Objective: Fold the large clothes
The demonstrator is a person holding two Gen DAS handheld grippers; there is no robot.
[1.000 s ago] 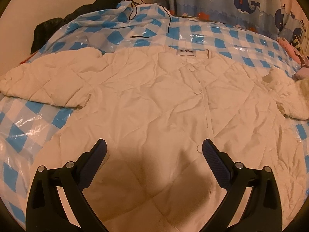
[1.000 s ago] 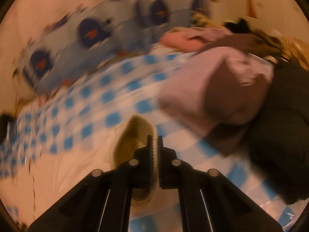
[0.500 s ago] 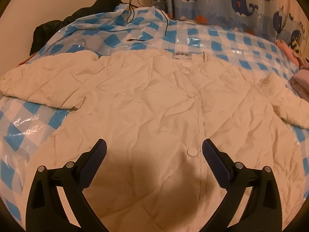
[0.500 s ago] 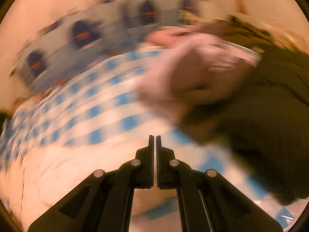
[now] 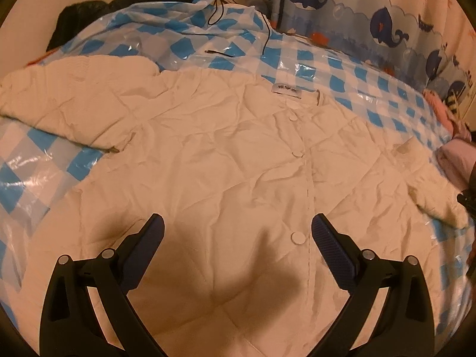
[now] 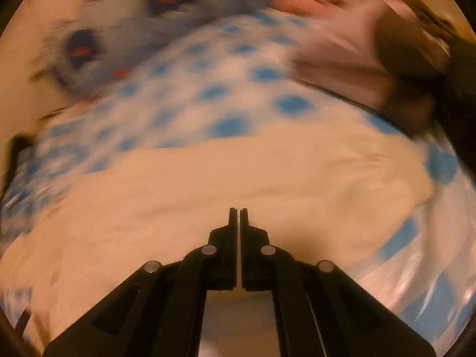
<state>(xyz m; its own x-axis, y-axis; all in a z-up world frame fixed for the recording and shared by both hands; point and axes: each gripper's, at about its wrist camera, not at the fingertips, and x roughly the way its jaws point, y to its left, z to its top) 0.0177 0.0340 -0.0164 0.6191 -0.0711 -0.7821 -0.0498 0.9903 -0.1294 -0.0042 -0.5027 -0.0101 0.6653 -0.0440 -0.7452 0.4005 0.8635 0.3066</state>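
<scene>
Released sleeve [image 6: 297,172] lies blurred beyond clenched right tongs [image 6: 238,211]; left tongs [image 5: 237,226] spread.

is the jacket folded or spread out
Spread out: the jacket lies flat, buttoned front up, one sleeve out to the side.

Cream buttoned jacket [image 5: 226,163], spread flat

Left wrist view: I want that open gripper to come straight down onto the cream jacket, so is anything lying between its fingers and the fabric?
Nothing visible. The left gripper hangs open over the jacket, with only bare fabric and one button between its fingers.
</scene>
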